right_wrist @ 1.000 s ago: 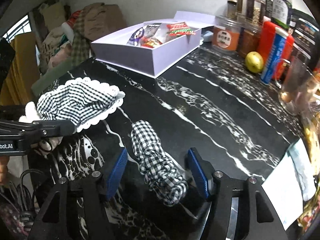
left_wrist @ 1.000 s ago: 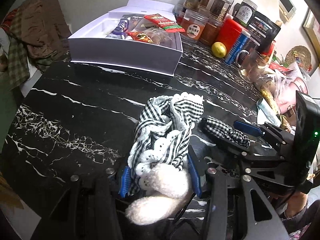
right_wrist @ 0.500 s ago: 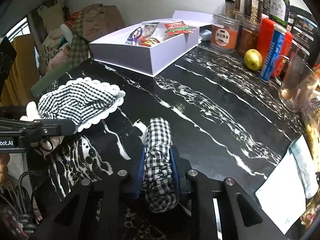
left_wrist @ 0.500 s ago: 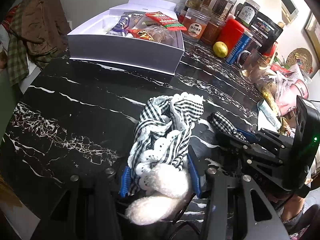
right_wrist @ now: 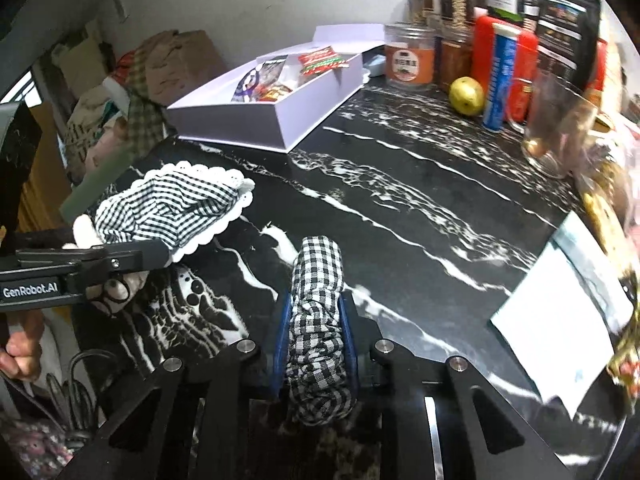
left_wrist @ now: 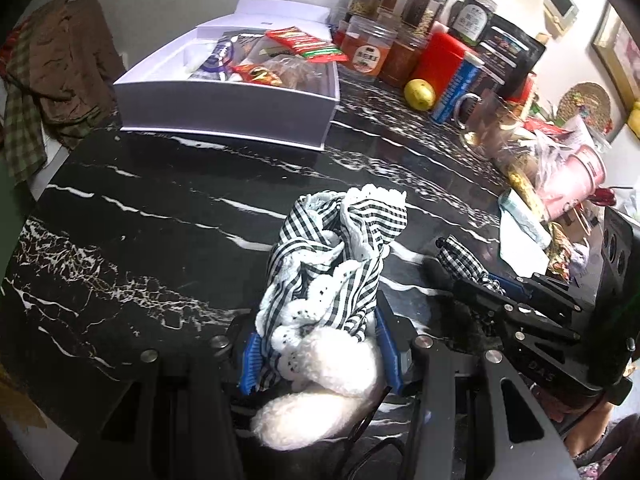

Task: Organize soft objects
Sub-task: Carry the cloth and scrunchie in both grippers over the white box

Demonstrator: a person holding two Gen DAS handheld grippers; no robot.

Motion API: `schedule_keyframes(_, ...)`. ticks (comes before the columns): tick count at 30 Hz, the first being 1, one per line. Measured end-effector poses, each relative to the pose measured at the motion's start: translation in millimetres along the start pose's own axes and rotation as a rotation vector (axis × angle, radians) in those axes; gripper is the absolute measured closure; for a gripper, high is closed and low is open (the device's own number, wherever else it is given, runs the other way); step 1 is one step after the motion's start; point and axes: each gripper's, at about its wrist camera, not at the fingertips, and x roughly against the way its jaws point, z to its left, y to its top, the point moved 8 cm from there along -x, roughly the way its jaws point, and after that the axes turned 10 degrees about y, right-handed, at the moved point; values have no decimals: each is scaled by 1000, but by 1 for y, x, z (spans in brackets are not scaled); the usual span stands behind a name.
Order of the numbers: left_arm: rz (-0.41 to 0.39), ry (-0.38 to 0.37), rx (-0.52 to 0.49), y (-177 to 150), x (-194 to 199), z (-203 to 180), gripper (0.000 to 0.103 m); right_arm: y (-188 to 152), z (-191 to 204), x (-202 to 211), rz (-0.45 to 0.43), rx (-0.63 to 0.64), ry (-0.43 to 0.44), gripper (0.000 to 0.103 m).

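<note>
My left gripper (left_wrist: 318, 344) is shut on a black-and-white gingham cloth with white lace trim (left_wrist: 340, 248), bunched together with a white fluffy piece (left_wrist: 332, 368) that sits low between the blue pads. From the right wrist view the same cloth (right_wrist: 176, 208) fans out beyond the left gripper (right_wrist: 132, 256), just above the black marble table (right_wrist: 400, 208). My right gripper (right_wrist: 316, 320) is shut on a rolled black-and-white checked fabric band (right_wrist: 318, 280), whose top pokes out past the fingertips. In the left wrist view that band (left_wrist: 456, 256) shows at the right gripper's tip (left_wrist: 476, 276).
A white open box (left_wrist: 224, 108) with snack packets stands at the table's back. Behind and right of it are several jars, a lemon (left_wrist: 419, 94), a glass mug (left_wrist: 480, 120) and bags. Clothes (left_wrist: 60, 68) are heaped beyond the left edge. A white paper (right_wrist: 560, 328) lies right.
The right gripper's jaws, open around the checked band a second ago, have shut on it and moved slightly with it. The left gripper keeps its hold on the gingham cloth.
</note>
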Motion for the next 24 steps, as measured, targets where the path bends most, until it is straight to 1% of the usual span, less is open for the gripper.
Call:
schedule_keyframes(8, -53, -33, -24, -4, 21, -10, 56, -2, 11, 22, -49, -14, 3, 80)
schedule_keyframes(15, -119, -62, -39, -4, 44, -17, 56, 2, 28, 43, -102, 17, 1, 80)
schedule_keyframes(20, -168, -84, -57, 5, 63, -20, 56, 15, 39, 59, -147, 42, -1, 80)
schedule_keyframes(24, -218, -99, -75, 21, 78, -23, 56, 33, 47, 69, -184, 74, 6, 80)
